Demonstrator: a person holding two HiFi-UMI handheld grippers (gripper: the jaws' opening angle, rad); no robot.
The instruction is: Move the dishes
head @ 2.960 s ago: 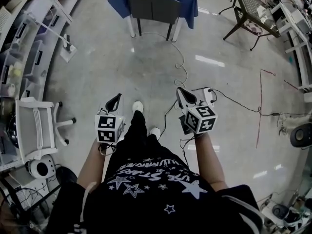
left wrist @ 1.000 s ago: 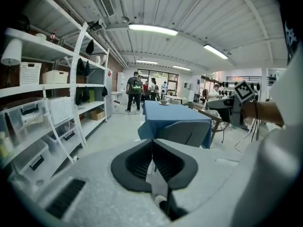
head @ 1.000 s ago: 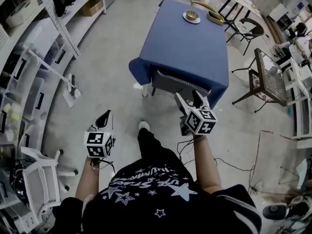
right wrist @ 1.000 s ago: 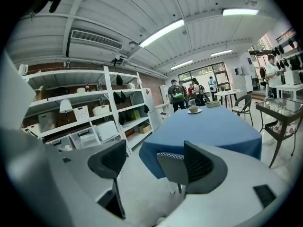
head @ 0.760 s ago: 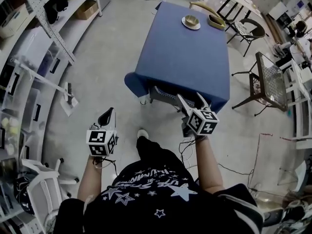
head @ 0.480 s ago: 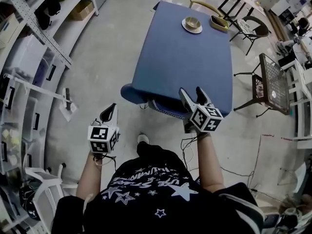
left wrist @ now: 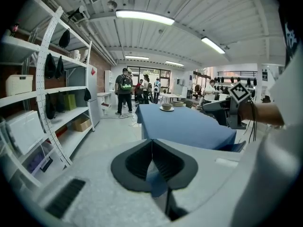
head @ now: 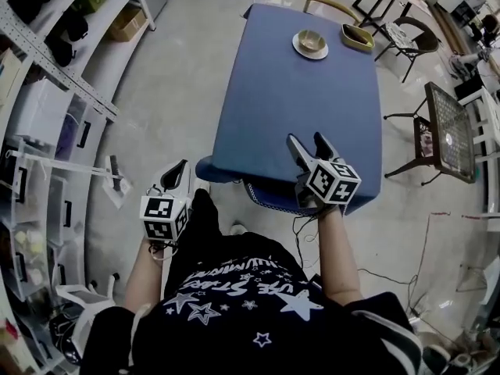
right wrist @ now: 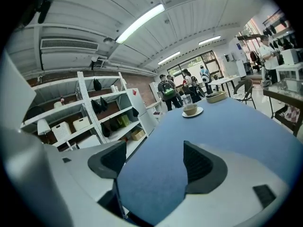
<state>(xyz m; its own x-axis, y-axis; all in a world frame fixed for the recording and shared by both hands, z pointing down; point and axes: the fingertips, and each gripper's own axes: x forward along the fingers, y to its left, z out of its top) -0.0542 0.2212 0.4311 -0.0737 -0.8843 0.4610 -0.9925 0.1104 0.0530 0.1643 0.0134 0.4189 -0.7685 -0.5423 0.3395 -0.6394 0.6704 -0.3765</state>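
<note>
Both grippers are held out ahead of the person with nothing in them. The right gripper hangs over the near end of the desk, jaws apart, with only the blue cloth showing between them in the right gripper view. The left gripper hangs off the desk's near left corner, above the floor, its jaws pressed together on nothing.

The desk runs lengthwise away from the person, and its cloth hangs over the edges. Shelving lines the left side, and its lower bays are cut off by the frame edge. A chair is tucked in at the near end. Only its back rim shows; the rest is hidden by the cloth and the right gripper. A wooden chair at the far end shows only its curved back.

The dishes sit at the far end, well apart from both grippers. A bowl stands on a white saucer, and an oblong dish lies just to its right. What they contain cannot be made out. Something clear stands behind the bowl in the right gripper view, too small to name. People stand beyond the desk.
</note>
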